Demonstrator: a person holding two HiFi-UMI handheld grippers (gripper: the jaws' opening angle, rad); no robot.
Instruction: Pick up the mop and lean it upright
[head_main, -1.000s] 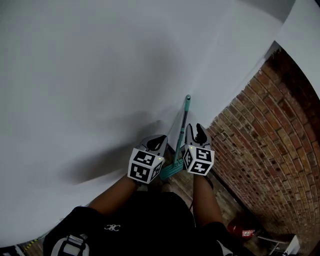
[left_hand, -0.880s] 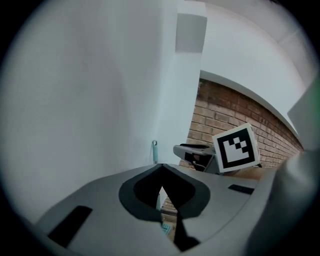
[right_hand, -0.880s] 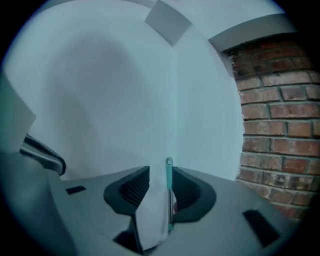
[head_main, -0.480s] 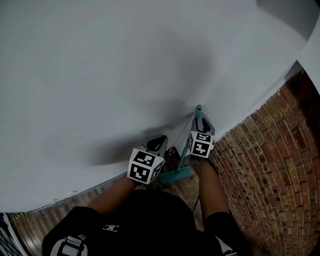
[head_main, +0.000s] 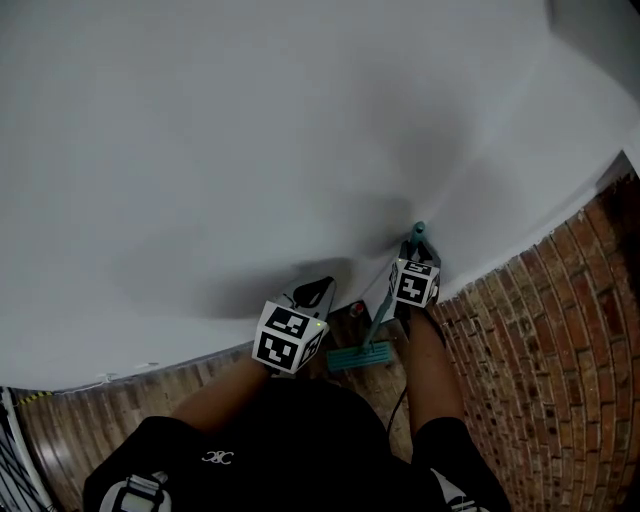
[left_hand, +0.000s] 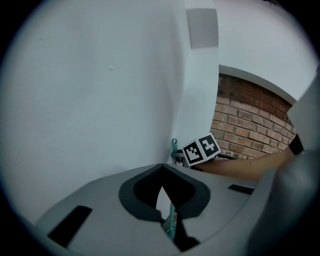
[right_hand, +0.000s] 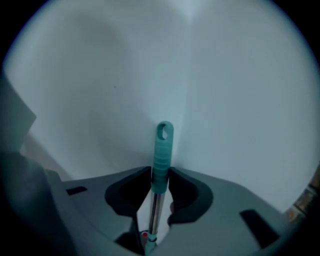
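Note:
The mop stands nearly upright in front of the white wall, its teal head on the floor and its teal grip's tip close to the wall. My right gripper is shut on the mop's handle just below the tip. In the right gripper view the teal grip sits pinched between the dark pads of the right gripper, with the metal pole running down below. My left gripper hangs left of the pole, apart from it. The left gripper is shut on nothing, and the mop's grip shows beyond it.
A white wall fills most of the head view and meets a red brick wall on the right. The floor shows below. A small red thing lies by the mop's base. A cable runs at lower left.
My right gripper has carried the mop's top to the right and closer to the white wall. The left gripper has stayed about where it was, off the pole.

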